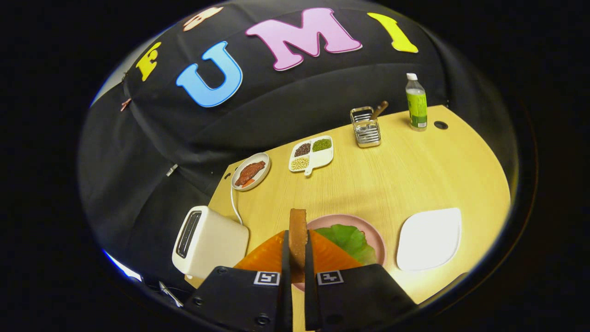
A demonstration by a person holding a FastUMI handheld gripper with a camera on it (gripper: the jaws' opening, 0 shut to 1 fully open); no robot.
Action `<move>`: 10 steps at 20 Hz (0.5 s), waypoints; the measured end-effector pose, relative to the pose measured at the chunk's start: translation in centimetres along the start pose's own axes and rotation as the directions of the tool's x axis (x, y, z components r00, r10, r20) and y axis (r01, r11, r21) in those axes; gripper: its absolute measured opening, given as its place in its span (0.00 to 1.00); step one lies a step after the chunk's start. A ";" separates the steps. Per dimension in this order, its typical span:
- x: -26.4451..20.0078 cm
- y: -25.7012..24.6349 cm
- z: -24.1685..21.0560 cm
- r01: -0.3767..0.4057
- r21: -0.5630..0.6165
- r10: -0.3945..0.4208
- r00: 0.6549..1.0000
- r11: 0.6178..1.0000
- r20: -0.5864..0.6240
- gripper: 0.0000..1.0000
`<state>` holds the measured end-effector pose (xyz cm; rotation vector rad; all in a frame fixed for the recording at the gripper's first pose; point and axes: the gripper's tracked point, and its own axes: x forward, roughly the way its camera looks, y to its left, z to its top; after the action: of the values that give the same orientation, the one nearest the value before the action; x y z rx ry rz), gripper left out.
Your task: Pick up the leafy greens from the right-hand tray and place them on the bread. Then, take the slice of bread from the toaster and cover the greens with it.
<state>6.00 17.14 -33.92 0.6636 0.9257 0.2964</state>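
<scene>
Pale wooden bench point(396, 175) fills mid-frame. Low centre, the pink plate point(375, 233) carries the leafy greens point(350, 240); above it the gripper point(297, 258) clamps the bread slice point(297, 230) edge-on, upright, greens just lower right.

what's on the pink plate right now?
Leafy greens lie on the pink plate. The gripper, shut on the bread slice held edge-up, covers the plate's near side, so any bread under the greens can't be seen.
</scene>
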 end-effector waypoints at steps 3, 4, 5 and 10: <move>1.8 -0.9 -1.3 -0.014 0.110 0.016 1.000 0.994 -0.016 0.14; 2.2 -1.6 -1.8 -0.007 0.136 0.010 1.000 0.991 -0.024 0.14; 2.6 -2.4 -2.2 0.004 0.152 0.000 1.000 0.988 -0.029 0.15; 3.9 -7.0 -4.3 0.086 0.130 -0.078 0.995 0.988 -0.064 0.15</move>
<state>4.44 15.52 -42.75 0.7400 1.0332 0.1830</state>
